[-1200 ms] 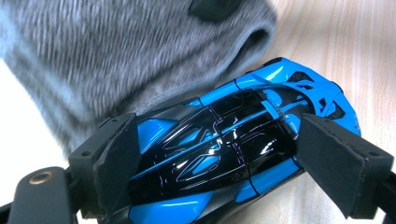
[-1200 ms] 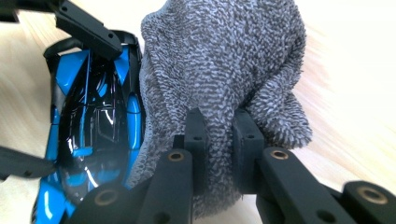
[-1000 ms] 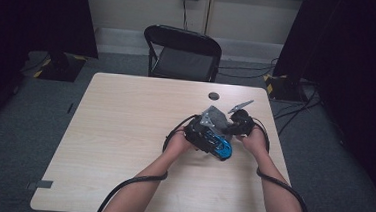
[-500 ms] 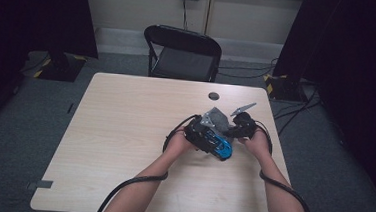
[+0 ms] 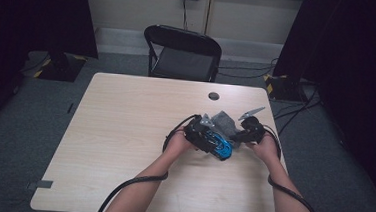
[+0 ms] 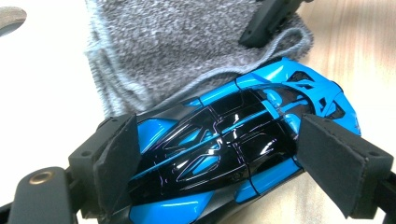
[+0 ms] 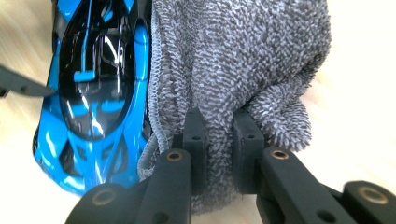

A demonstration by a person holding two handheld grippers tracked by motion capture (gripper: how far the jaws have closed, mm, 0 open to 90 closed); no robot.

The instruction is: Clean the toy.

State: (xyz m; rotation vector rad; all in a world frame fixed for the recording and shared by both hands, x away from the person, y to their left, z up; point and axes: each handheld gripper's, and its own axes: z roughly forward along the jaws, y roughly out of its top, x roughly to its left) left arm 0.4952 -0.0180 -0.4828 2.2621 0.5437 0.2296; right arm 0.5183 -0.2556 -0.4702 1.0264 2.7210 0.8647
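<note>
Toy car wiping, seemingly mid-way. Blue and black toy sports car (image 6: 233,154) gripped across its body by the left gripper (image 6: 233,163), jaws set wide with both pads pressed on the car's flanks; held just above or on the light wooden table (image 5: 124,131), right of centre, near the person's edge, though actual contact with the tabletop cannot be told. Grey terry cloth (image 7: 243,70) pinched in the right gripper (image 7: 219,154), jaws nearly shut with a fold of fabric squeezed between the pads. Cloth lying against the far side of the car, touching along one flank and draped just beside the roof in the right gripper view (image 7: 93,84). In the high view, left gripper (image 5: 201,134) and right gripper (image 5: 247,132) close together, car (image 5: 218,145) between the hands, cloth (image 5: 225,122) bunched just beyond it. Done so far, by judgement: car secured, cloth picked up and brought to the bodywork. Left, by judgement: rubbing over the roof, nose and near flank, none of them covered by cloth at present, then setting both down. Paint already glossy, so no telling from these pictures how much of it has been wiped. Small dark round disc (image 5: 214,96) on the far part of the table, well apart; black folding chair (image 5: 185,50) beyond the far edge.
</note>
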